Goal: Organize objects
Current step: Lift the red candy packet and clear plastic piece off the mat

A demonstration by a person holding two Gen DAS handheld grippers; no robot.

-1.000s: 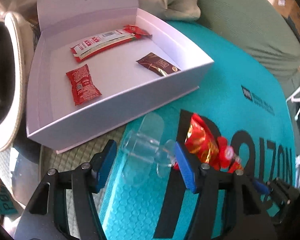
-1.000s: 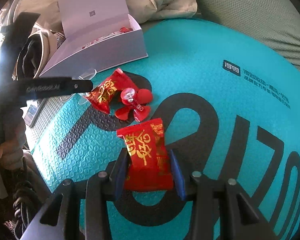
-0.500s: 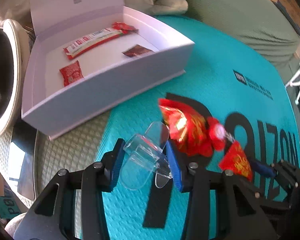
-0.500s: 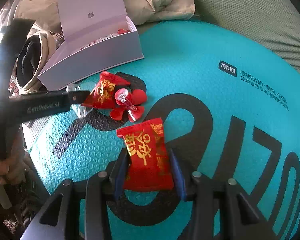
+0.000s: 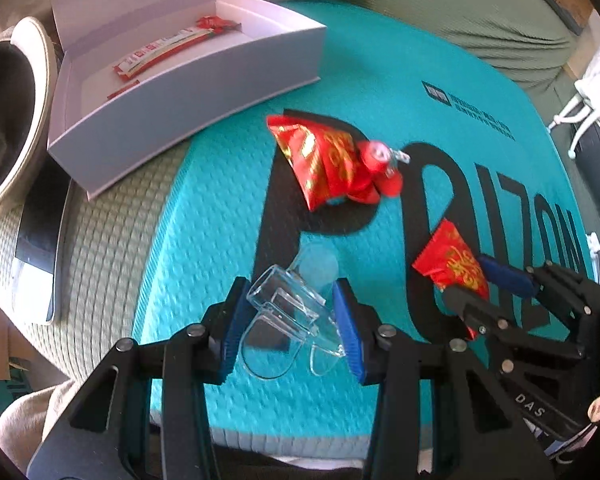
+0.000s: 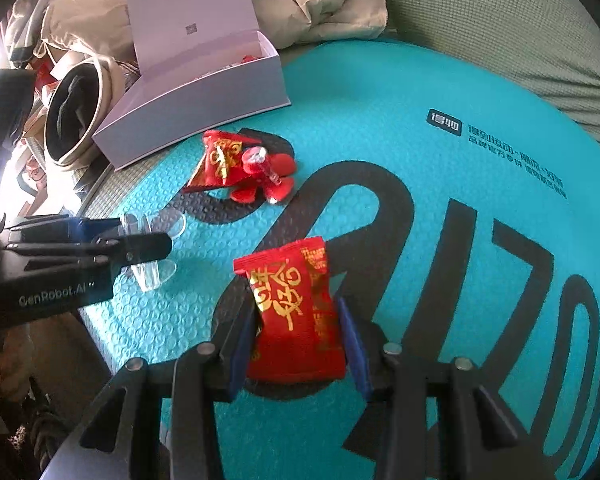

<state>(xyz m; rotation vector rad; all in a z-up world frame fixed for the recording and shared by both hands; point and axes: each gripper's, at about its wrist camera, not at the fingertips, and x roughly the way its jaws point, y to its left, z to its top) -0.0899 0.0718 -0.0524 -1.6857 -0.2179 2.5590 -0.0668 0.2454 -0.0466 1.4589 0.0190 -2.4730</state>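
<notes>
My left gripper (image 5: 292, 320) is shut on a clear plastic clip (image 5: 290, 312) and holds it above the teal mat (image 5: 220, 200); it also shows in the right wrist view (image 6: 148, 256). My right gripper (image 6: 300, 332) is shut on a red candy packet (image 6: 296, 304), also seen in the left wrist view (image 5: 452, 264). A second red packet (image 5: 324, 160) and a small red fan toy (image 5: 380, 164) lie mid-mat. The open white box (image 5: 188, 80) at the back left holds a long red-white packet (image 5: 164, 50).
A round beige basket (image 5: 24, 92) sits left of the box. Crumpled beige fabric (image 6: 308, 4) lies behind the box on a green surface (image 6: 500, 28). A dark flat device (image 5: 40, 240) lies at the mat's left edge.
My left gripper closed on the clear clip, lifted it and pulled back from the box. My right gripper kept hold of the red packet and drew back a little.
</notes>
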